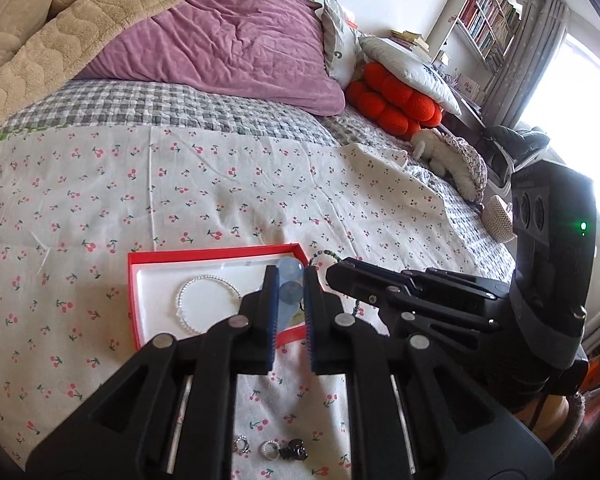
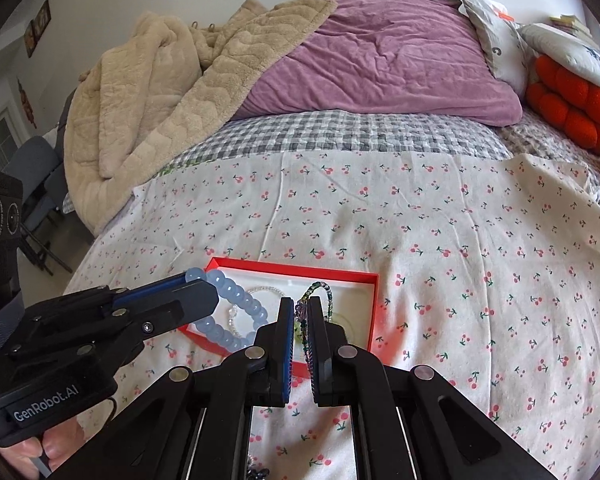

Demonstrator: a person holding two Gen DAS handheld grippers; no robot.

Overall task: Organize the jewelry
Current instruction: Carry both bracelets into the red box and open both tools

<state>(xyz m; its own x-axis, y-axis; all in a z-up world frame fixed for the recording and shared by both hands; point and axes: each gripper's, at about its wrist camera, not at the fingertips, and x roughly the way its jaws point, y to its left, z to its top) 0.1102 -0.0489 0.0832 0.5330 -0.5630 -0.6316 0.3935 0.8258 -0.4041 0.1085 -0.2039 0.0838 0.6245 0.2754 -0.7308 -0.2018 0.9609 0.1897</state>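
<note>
Two bracelets hang over a red tray [image 2: 374, 280] on a cherry-print bedspread [image 2: 460, 240]: the left gripper [image 1: 290, 280], jaws narrowed, pinches a pale-blue bead bracelet [image 2: 236, 312], while the right gripper [image 2: 300, 316] clamps a thin green-and-purple beaded strand [image 2: 318, 286]. A clear bead bracelet [image 1: 204, 300] already lies inside. Released carelessly, the strands could tangle, or drape over the rim and slide onto the cloth.
</note>
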